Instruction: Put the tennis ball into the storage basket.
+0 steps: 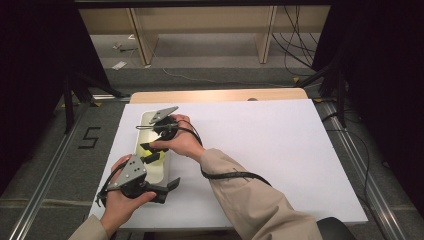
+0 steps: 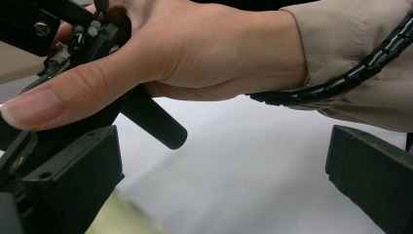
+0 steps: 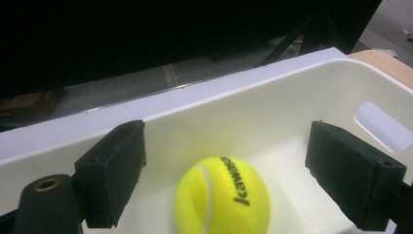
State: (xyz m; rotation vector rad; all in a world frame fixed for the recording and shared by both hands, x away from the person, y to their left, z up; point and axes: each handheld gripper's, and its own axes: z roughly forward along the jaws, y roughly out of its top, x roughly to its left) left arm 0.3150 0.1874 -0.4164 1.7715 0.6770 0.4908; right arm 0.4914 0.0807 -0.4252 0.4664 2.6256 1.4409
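One ball point(image 3: 223, 197), yellow, lies inside the bin point(image 3: 272, 105) at the table's point(image 1: 260, 145) left side. Right gripper point(image 3: 226, 168) over the bin: jaws apart, ball between them, pads not touching it. Left gripper point(image 1: 172, 184) beside the bin's near end, jaws wide, nothing held.

Both arms wear a beige long-sleeved jacket point(image 1: 250, 200) with loose, creased cuffs. Each hand carries black tongs: the left tongs point(image 1: 172, 185) and the right tongs point(image 1: 150, 152) each bear a grey three-cornered metal plate point(image 1: 131, 172) dotted with small screws behind the jaws. The jaws are blocky, matte black pads point(image 3: 358, 180) with small round screw holes. A black ribbed spiral cable point(image 2: 341, 83) trails back from the right tongs along the sleeve.
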